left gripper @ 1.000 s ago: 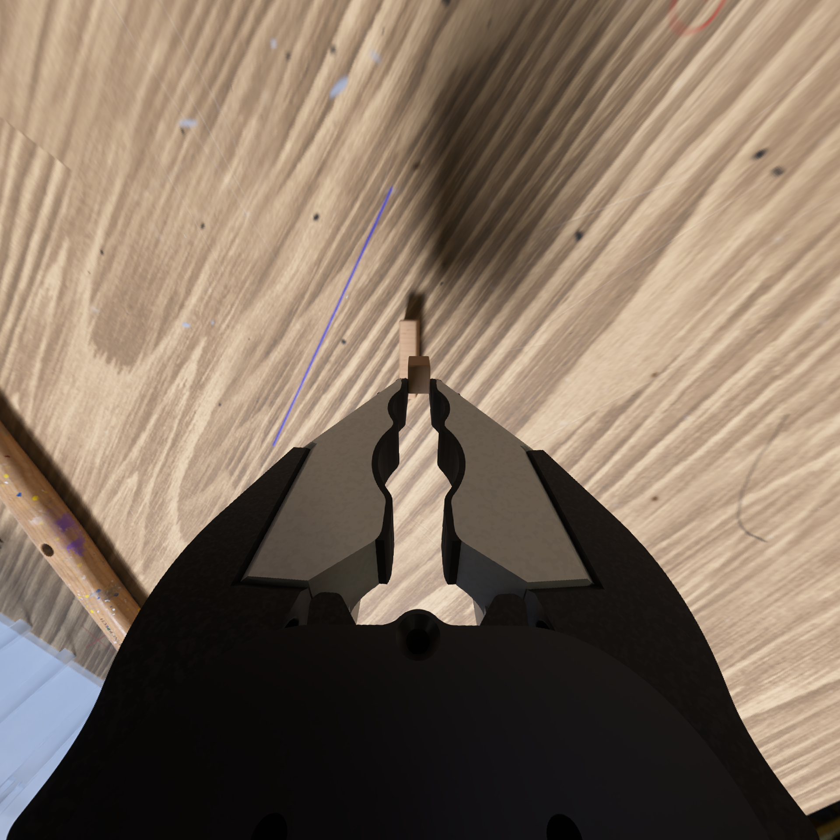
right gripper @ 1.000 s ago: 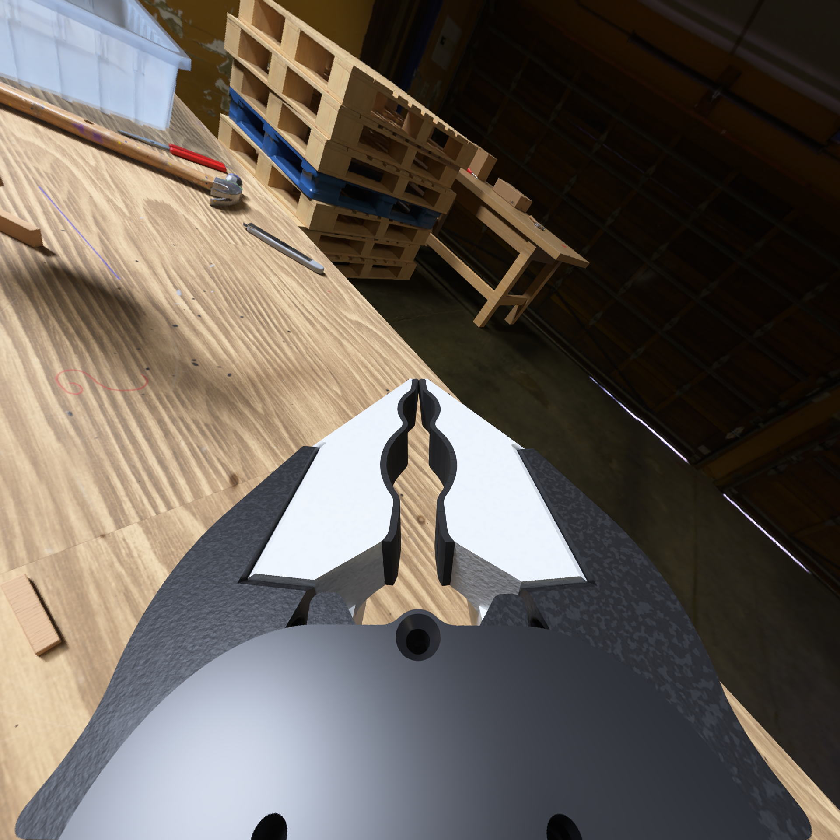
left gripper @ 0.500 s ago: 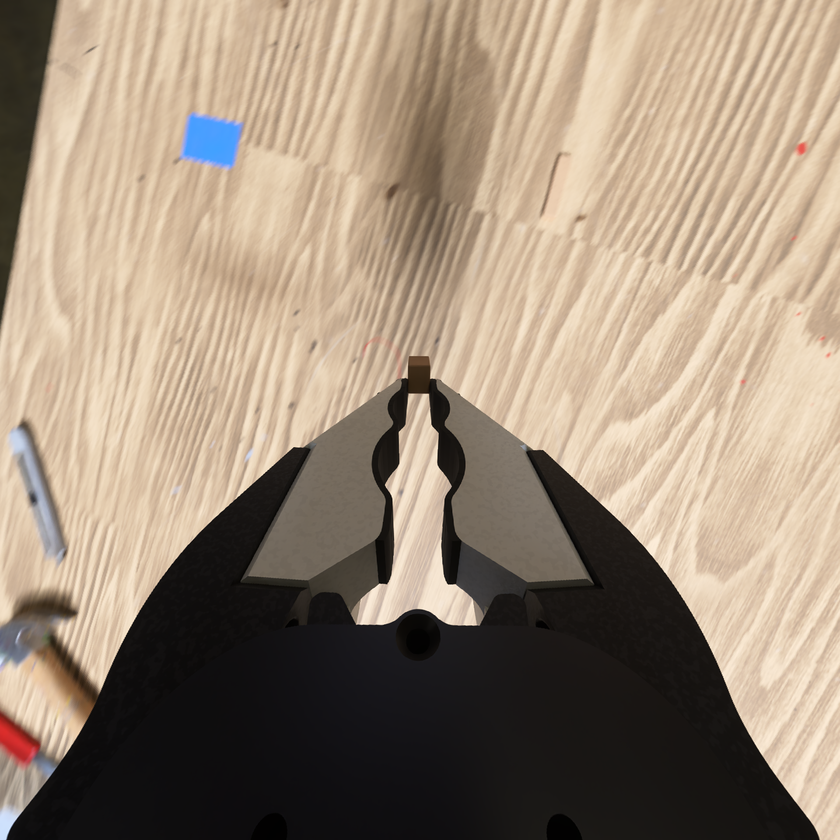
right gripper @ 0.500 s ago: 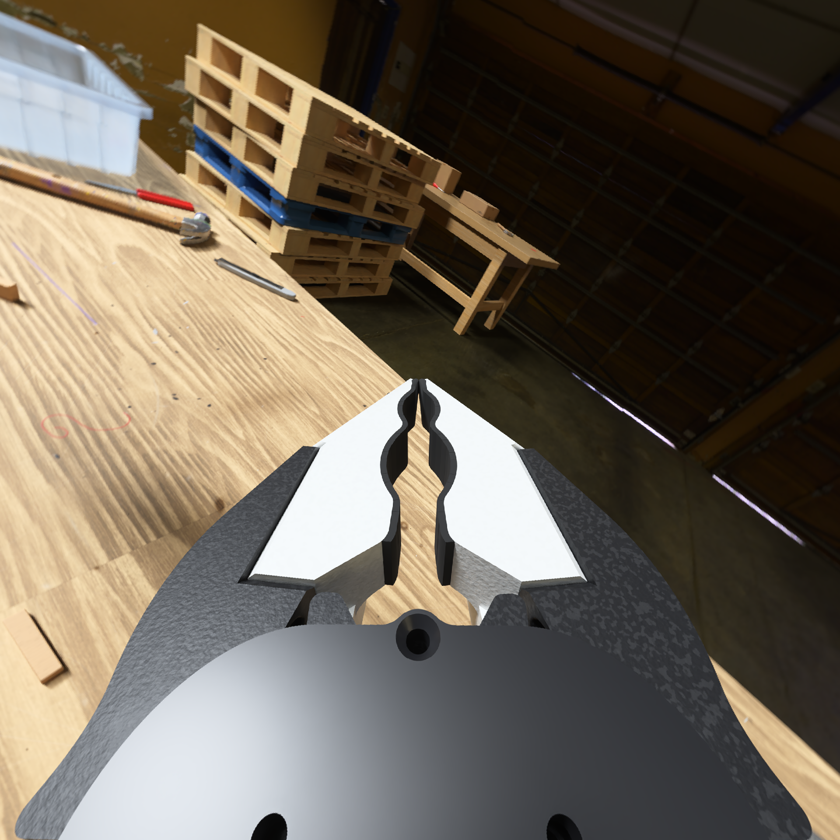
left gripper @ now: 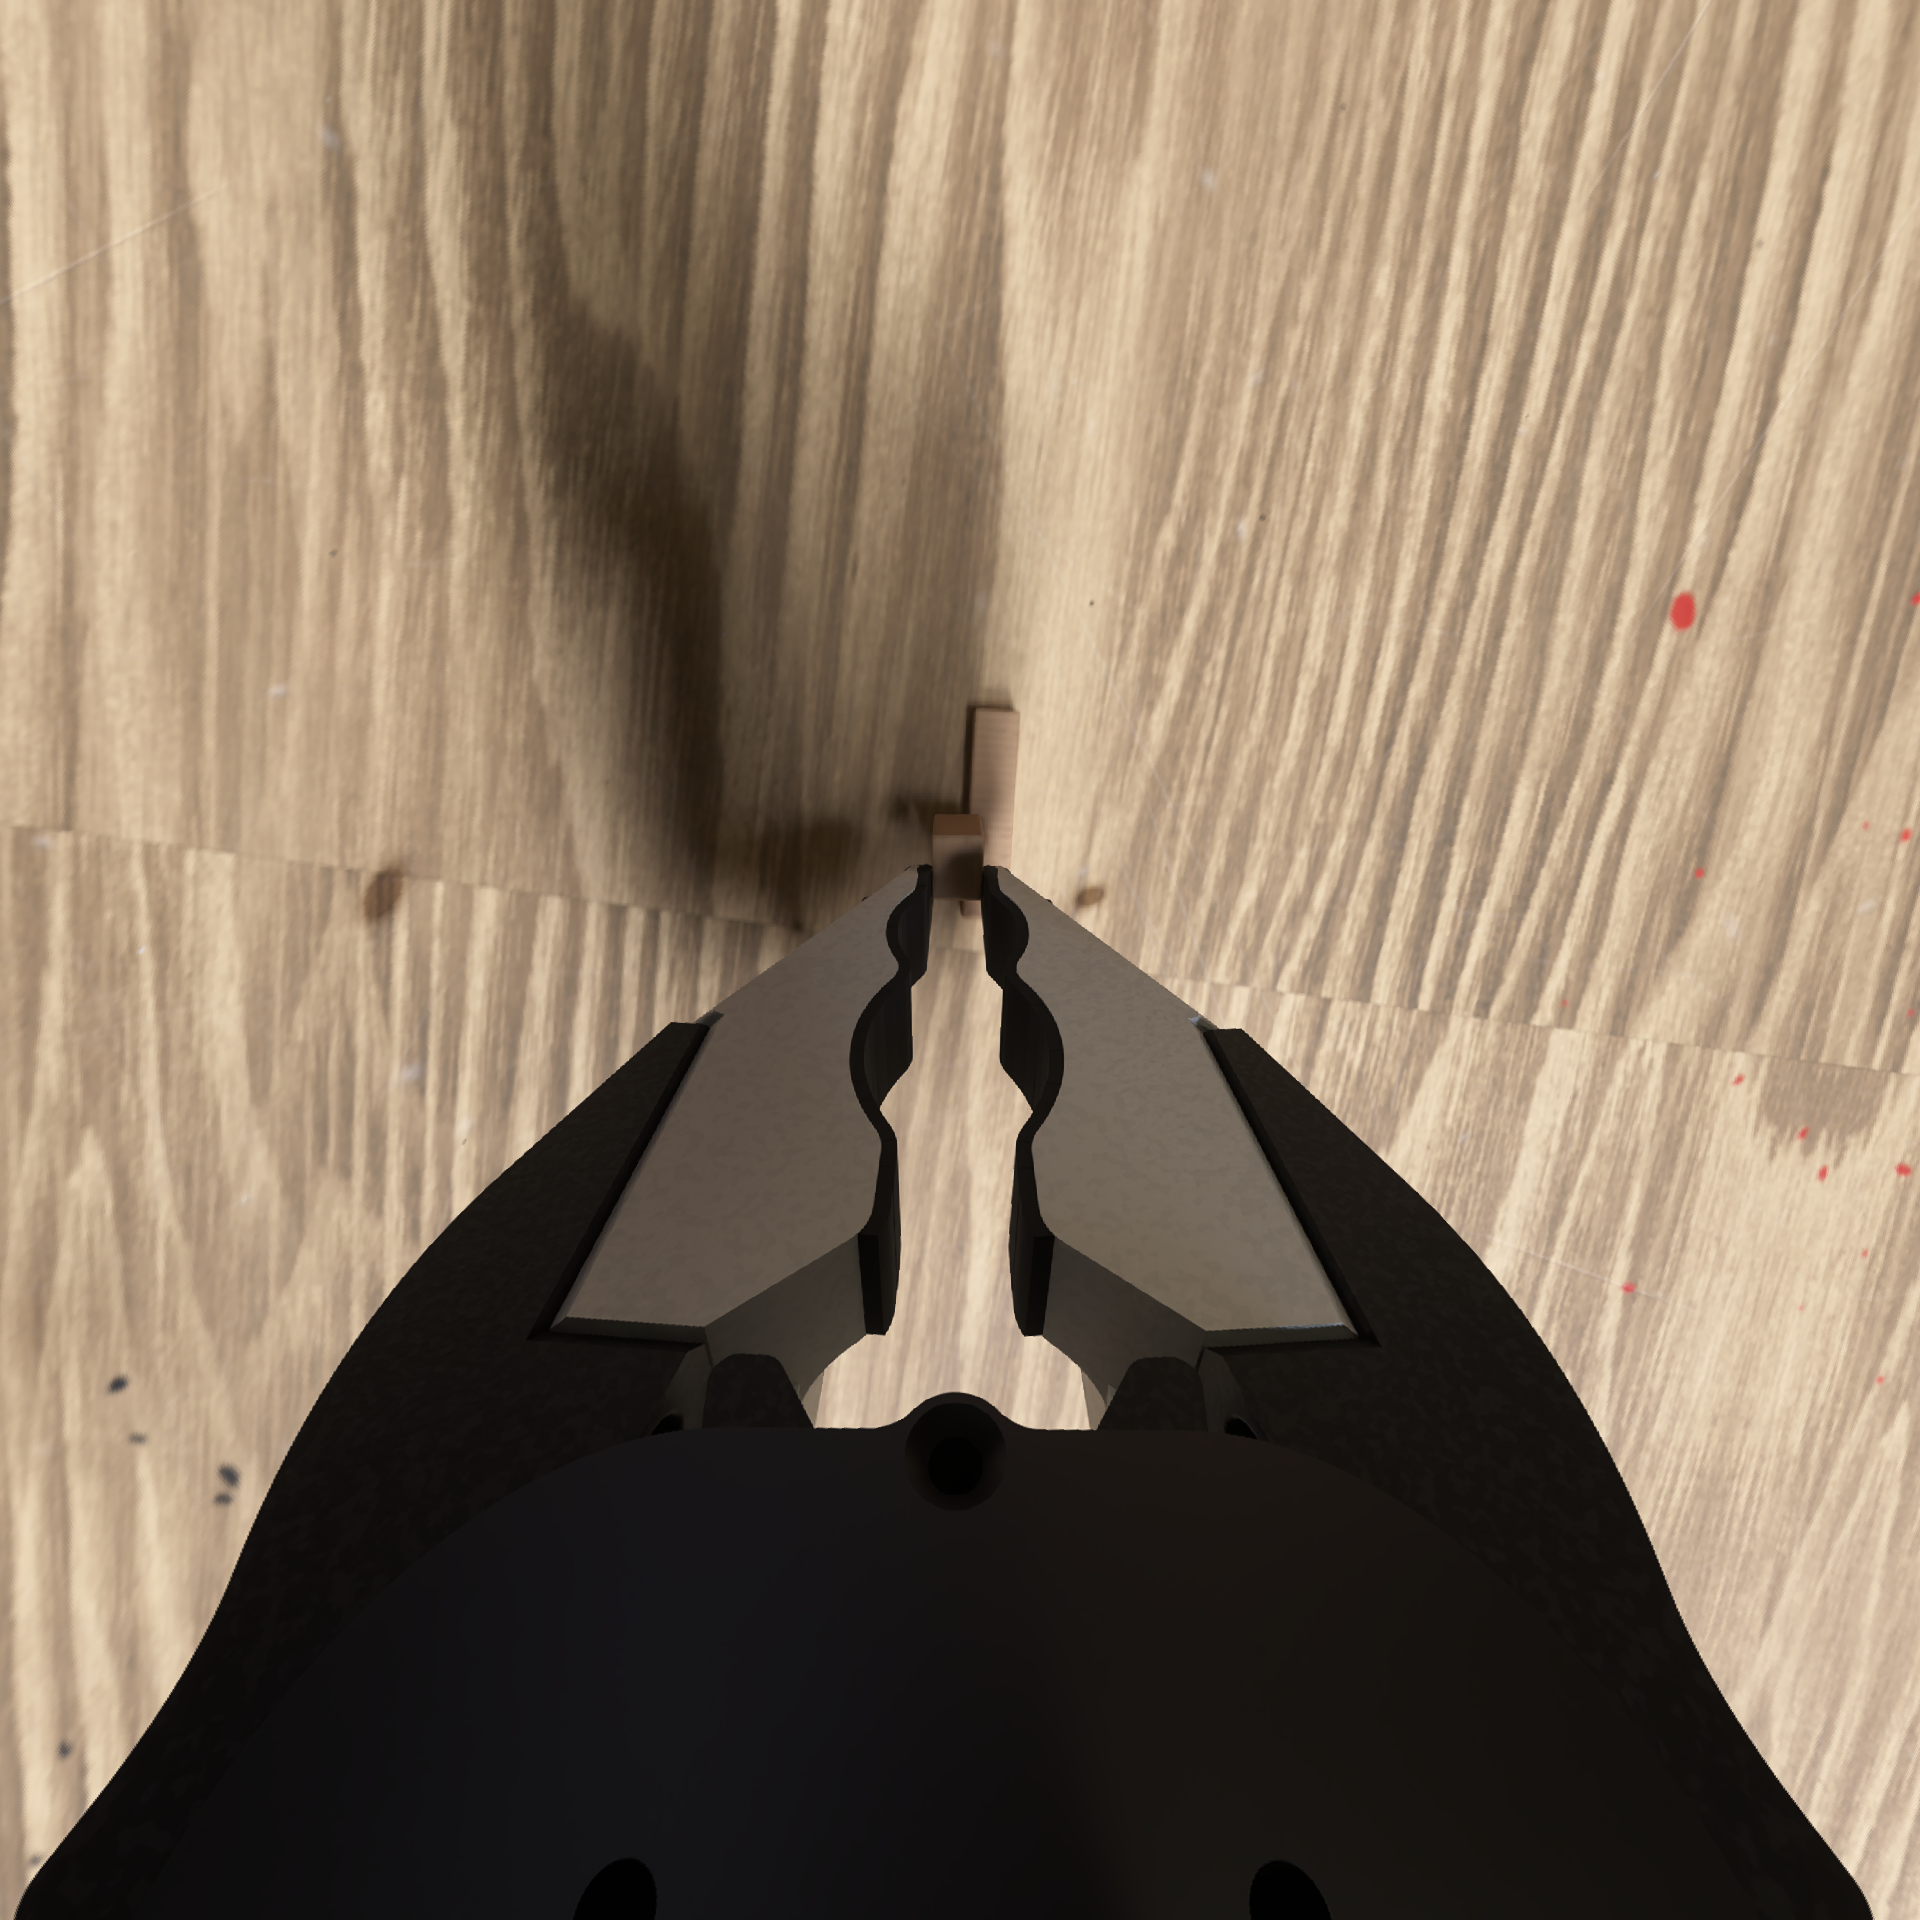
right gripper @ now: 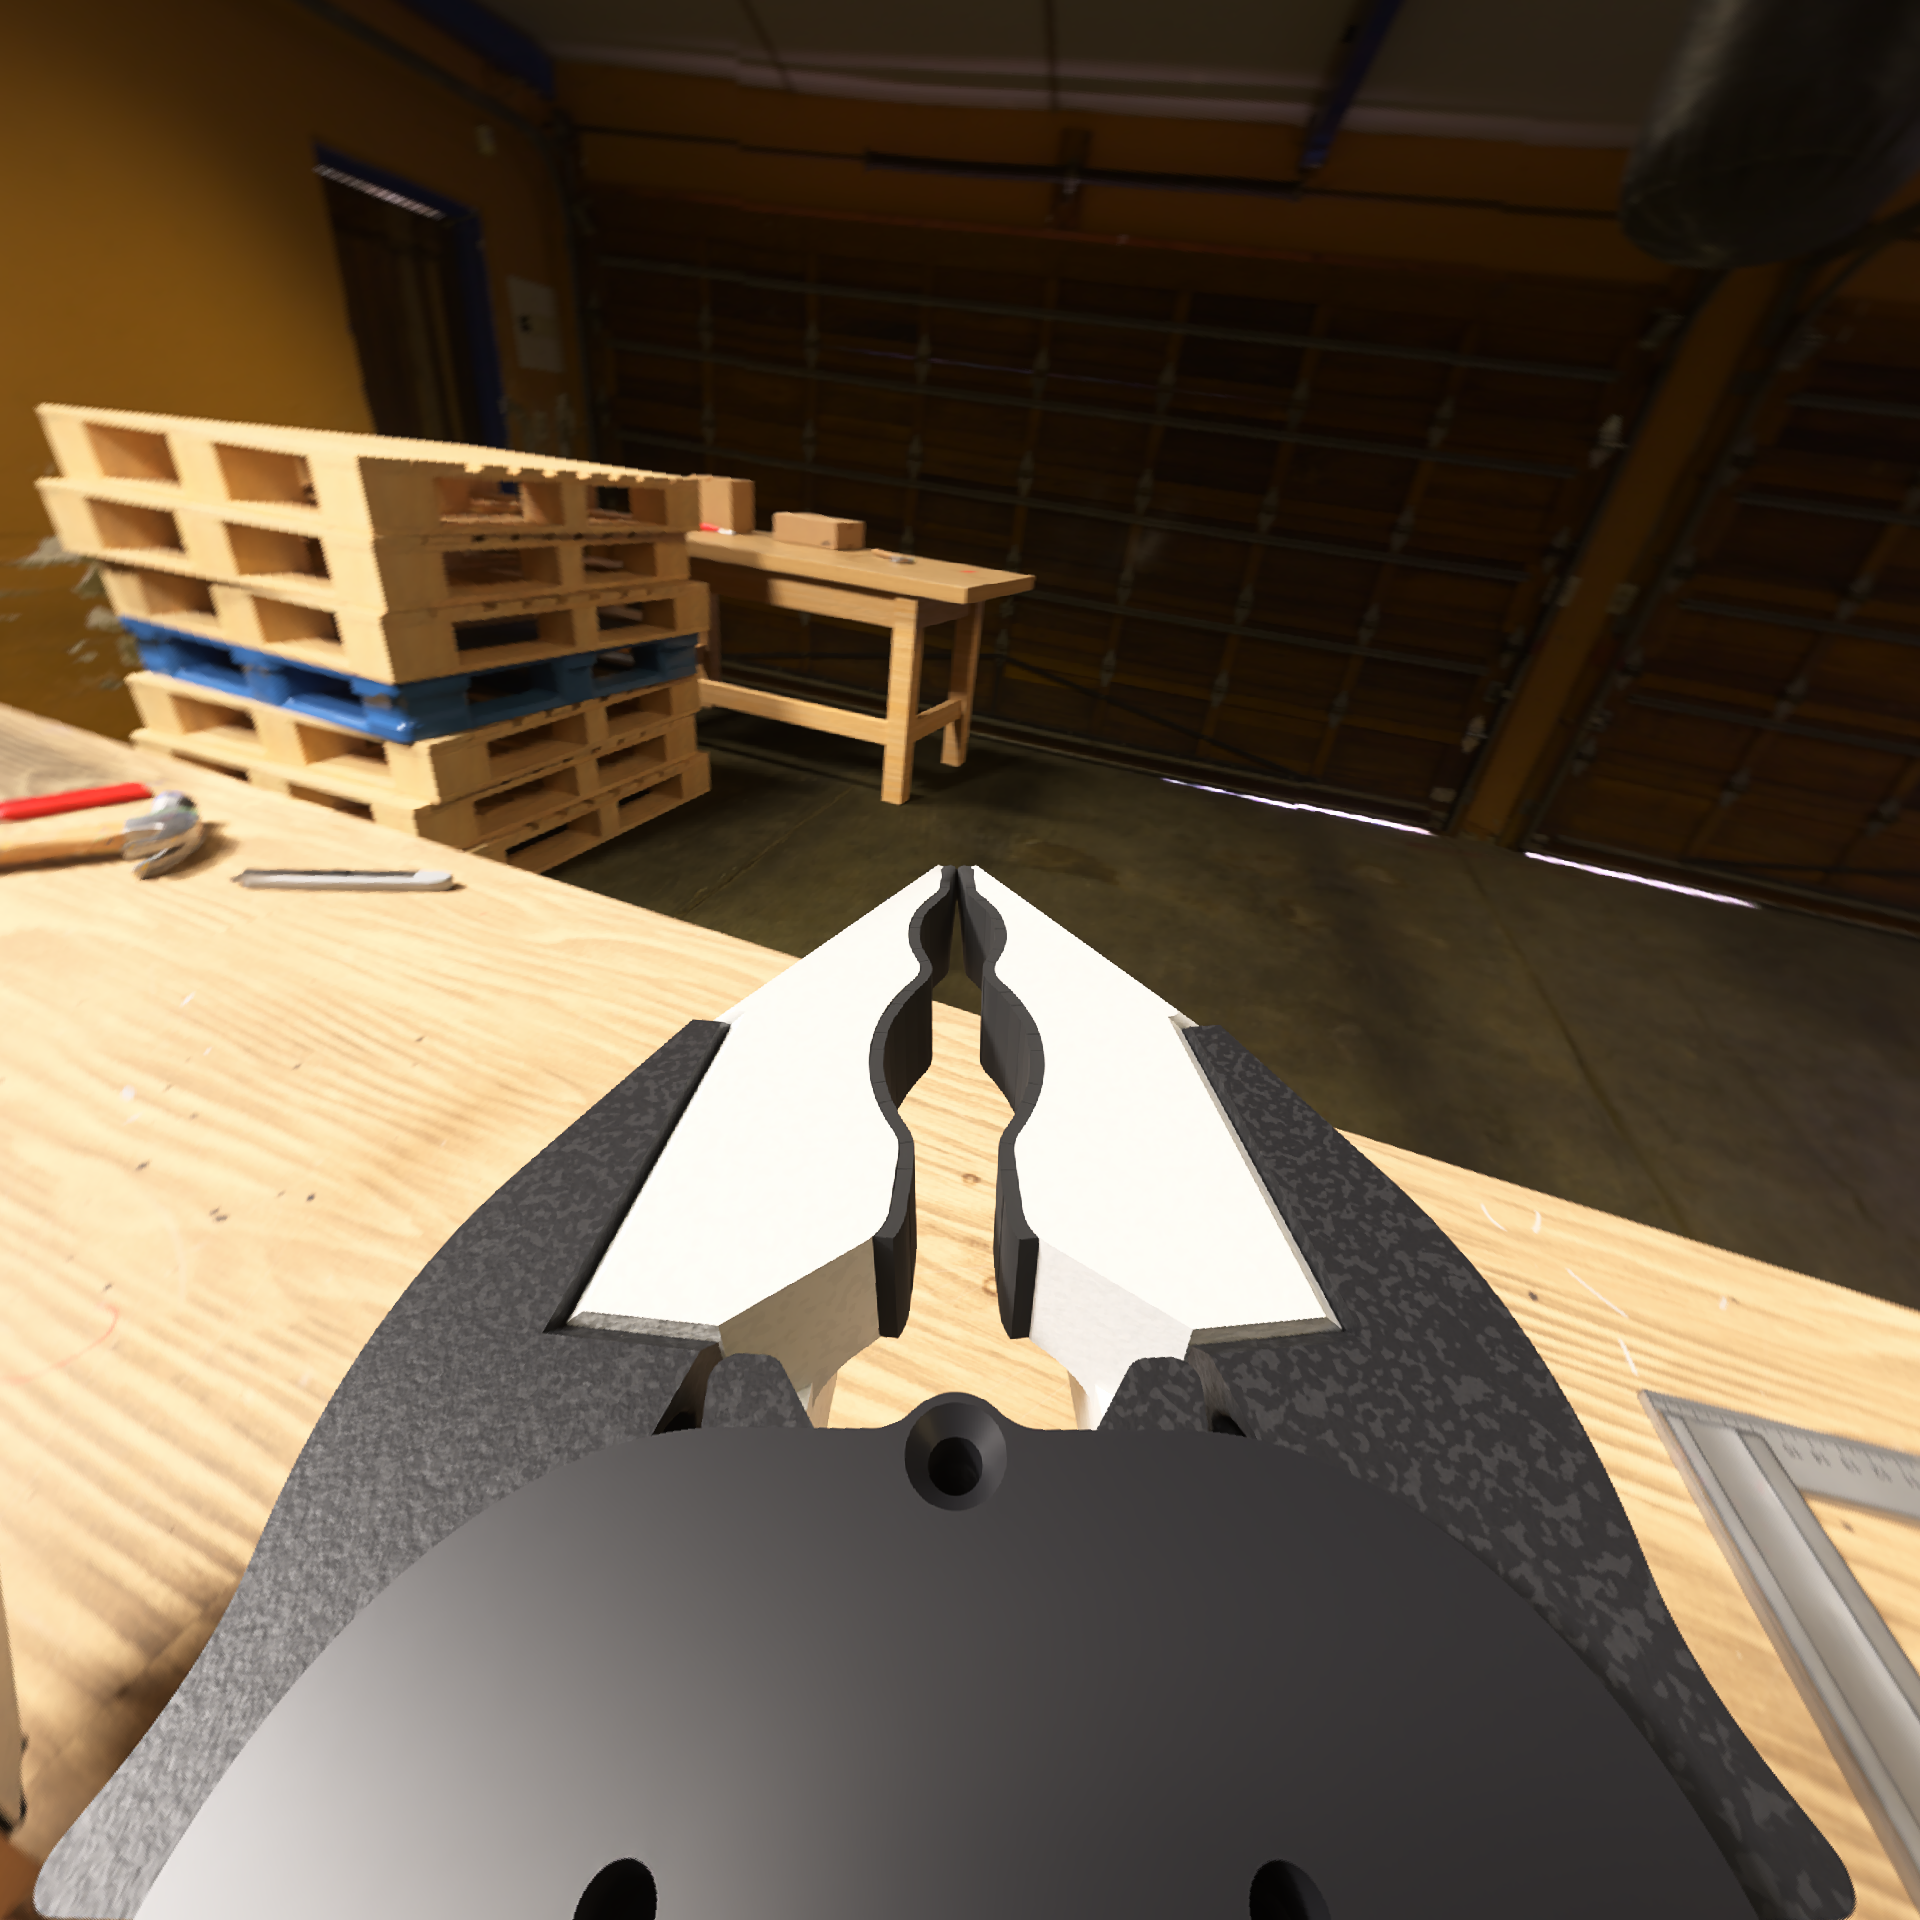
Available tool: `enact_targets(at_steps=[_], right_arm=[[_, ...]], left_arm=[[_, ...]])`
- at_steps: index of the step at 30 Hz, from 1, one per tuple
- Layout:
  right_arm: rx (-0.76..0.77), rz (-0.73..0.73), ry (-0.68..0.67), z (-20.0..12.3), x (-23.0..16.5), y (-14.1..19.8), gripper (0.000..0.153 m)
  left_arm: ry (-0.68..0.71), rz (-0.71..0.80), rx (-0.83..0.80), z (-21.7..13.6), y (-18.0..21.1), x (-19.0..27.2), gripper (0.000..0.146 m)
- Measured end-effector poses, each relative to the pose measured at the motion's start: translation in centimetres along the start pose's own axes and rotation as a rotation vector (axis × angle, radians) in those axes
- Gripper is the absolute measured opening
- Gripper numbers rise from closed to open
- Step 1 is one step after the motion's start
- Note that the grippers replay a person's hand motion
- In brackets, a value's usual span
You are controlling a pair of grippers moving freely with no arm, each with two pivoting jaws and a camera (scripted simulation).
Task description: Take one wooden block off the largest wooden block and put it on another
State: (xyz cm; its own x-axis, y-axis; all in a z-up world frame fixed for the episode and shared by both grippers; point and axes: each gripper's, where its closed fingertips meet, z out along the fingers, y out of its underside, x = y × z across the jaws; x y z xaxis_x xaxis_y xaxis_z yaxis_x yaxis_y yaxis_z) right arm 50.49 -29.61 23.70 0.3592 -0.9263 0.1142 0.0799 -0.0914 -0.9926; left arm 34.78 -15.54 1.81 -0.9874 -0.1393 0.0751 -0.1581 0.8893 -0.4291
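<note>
In the left wrist view my left gripper [left gripper: 957, 883] is shut on a small wooden block [left gripper: 956, 844] held at its fingertips, pointing down at the wooden table [left gripper: 416, 520]. Just beyond the tips a pale flat wooden block [left gripper: 994, 764] lies on the table, with the held block right above its near end. The gripper's dark shadow falls to the left of it. In the right wrist view my right gripper [right gripper: 956, 878] is shut and empty, held above the table near its far edge. The largest wooden block is not in view.
In the right wrist view a hammer [right gripper: 114, 831], a red-handled tool [right gripper: 73, 800] and a grey utility knife [right gripper: 343, 880] lie at the table's far left. A metal square [right gripper: 1787, 1558] lies at the right. Stacked pallets [right gripper: 395, 634] and a workbench [right gripper: 862, 613] stand beyond the table.
My left gripper has carried the small block across the table and come down over the pale flat block. My right gripper has turned level and swung right; the metal square came into view.
</note>
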Motion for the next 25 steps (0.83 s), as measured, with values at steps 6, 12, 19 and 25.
enact_targets(at_steps=[6, 12, 19, 25], right_arm=[[0.005, 0.101, 0.077, -0.1, 2.0, 0.4, 0.000], [0.003, 0.115, 0.205, -1.1, 5.8, 1.4, 0.000], [-0.084, 0.108, 0.375, -4.2, 11.7, 5.1, 0.000], [-0.158, 0.078, 0.453, -7.5, 13.4, 9.1, 0.000]], left_arm=[[0.034, 0.024, 0.043, 0.6, -0.8, 0.6, 0.009], [0.013, 0.043, 0.095, 1.0, -0.8, 1.1, 0.012], [-0.066, 0.025, 0.229, -1.8, -1.8, 1.3, 0.025], [-0.162, 0.003, 0.389, -7.0, -2.3, 1.5, 0.025]])
